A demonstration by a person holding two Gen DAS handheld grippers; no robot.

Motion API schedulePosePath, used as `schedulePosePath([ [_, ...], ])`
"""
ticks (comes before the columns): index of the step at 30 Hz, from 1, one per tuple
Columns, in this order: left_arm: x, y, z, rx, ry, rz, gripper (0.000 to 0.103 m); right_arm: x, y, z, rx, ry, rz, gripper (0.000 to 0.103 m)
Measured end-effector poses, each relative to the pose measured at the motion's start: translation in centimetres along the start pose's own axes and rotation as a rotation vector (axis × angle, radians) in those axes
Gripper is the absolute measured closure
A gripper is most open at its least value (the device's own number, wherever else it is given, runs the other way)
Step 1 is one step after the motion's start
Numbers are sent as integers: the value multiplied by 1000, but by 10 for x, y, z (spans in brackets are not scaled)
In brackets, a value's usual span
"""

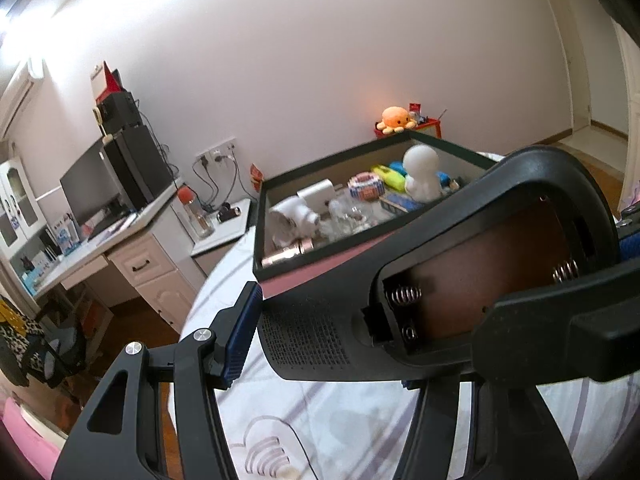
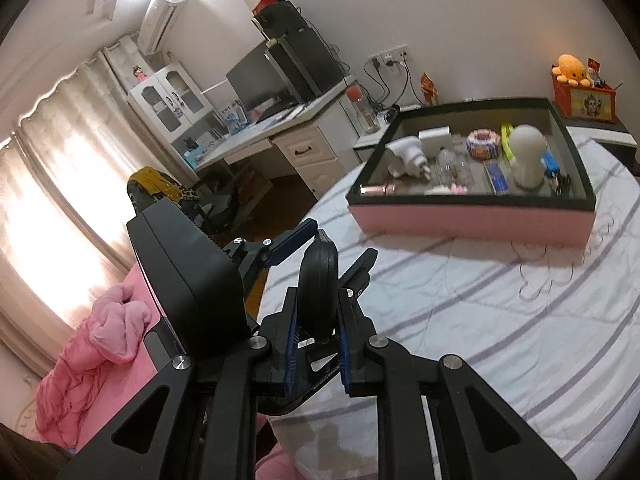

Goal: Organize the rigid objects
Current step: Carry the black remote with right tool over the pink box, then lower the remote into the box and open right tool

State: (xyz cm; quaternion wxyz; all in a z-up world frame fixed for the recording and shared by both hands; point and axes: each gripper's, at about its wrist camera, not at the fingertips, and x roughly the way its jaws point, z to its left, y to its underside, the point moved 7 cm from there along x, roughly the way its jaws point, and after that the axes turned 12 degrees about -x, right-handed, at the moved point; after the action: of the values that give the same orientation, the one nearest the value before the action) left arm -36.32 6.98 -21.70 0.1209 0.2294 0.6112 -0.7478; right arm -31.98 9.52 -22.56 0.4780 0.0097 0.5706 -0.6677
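A black curved device [image 1: 460, 280] with an open battery compartment and bare springs is held in the air over the bed. My right gripper [image 2: 318, 340] is shut on its narrow end [image 2: 318, 288]. My left gripper [image 1: 400, 308] stands open around its body, the left fingertip [image 1: 240, 336] beside it, the right finger hidden behind the other gripper's arm. A pink box with a dark rim [image 2: 472, 216] lies on the bed beyond, also in the left wrist view [image 1: 312, 276], holding a white figurine [image 2: 528, 152], plugs, a tube and small items.
The bed has a white sheet with purple stripes [image 2: 500, 320]. A white desk with a monitor [image 2: 260, 80] stands past the bed's edge. A red box with an orange plush octopus [image 2: 572, 68] is at the back right. Pink cloth [image 2: 100, 340] lies at the left.
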Motion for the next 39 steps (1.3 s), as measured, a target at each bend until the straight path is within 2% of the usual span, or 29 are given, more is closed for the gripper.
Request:
schedulePosePath([
  [14, 32, -48, -10, 27, 3, -6, 46, -12, -46, -29, -38, -2, -37, 86],
  [24, 79, -90, -29, 68, 31, -14, 46, -13, -84, -72, -53, 36, -63, 86],
  [32, 129, -101, -35, 103, 34, 25, 46, 11, -106, -111, -50, 33, -64, 86],
  [39, 179, -92, -24, 95, 10, 108, 46, 50, -119, -145, -8, -6, -46, 86],
])
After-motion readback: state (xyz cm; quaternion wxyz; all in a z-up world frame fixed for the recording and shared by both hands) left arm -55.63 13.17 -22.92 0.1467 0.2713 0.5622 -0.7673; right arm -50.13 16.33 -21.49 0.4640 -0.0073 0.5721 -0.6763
